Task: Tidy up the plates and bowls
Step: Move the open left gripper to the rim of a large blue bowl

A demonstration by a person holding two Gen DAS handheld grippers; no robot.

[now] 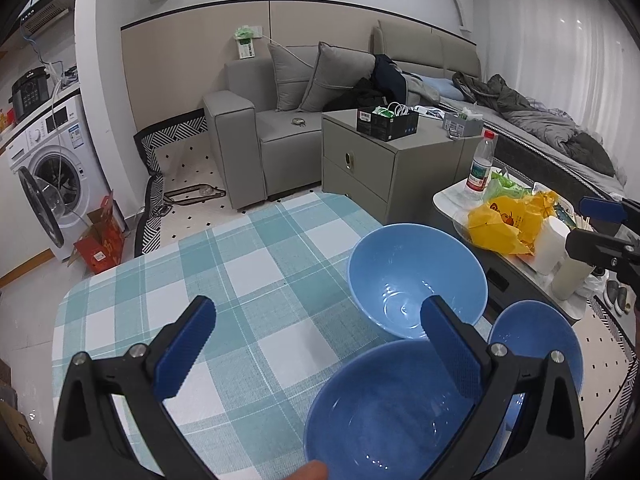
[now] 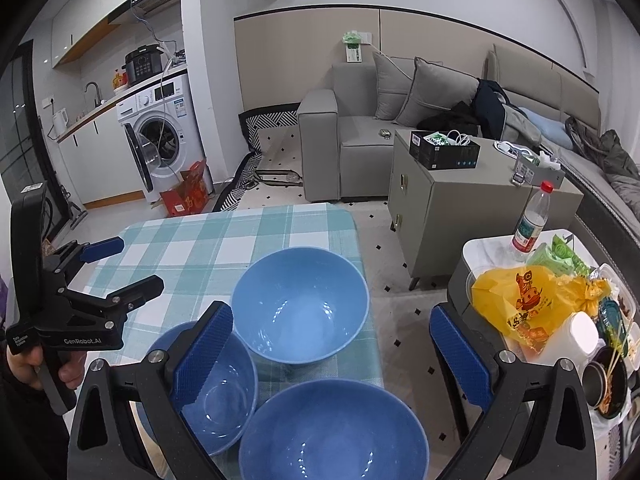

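Three blue bowls stand close together on the checked tablecloth [image 1: 224, 280]. The far bowl [image 1: 416, 276] [image 2: 300, 304] is upright and empty. The near left bowl [image 1: 384, 412] [image 2: 220, 392] sits under my left gripper's right finger. The near right bowl [image 1: 560, 336] [image 2: 332, 432] is at the table's right edge. My left gripper [image 1: 316, 348] is open and empty above the table; it also shows in the right wrist view [image 2: 132, 264]. My right gripper [image 2: 332, 356] is open and empty above the bowls; it also shows in the left wrist view [image 1: 580, 224].
A low side table [image 2: 480, 252] to the right holds a water bottle [image 2: 530, 220], a yellow bag [image 2: 520, 300], food boxes and cups. A grey cabinet [image 2: 452, 208], a sofa [image 2: 352, 136] and a bed stand beyond. A washing machine [image 2: 160, 132] is at the far left.
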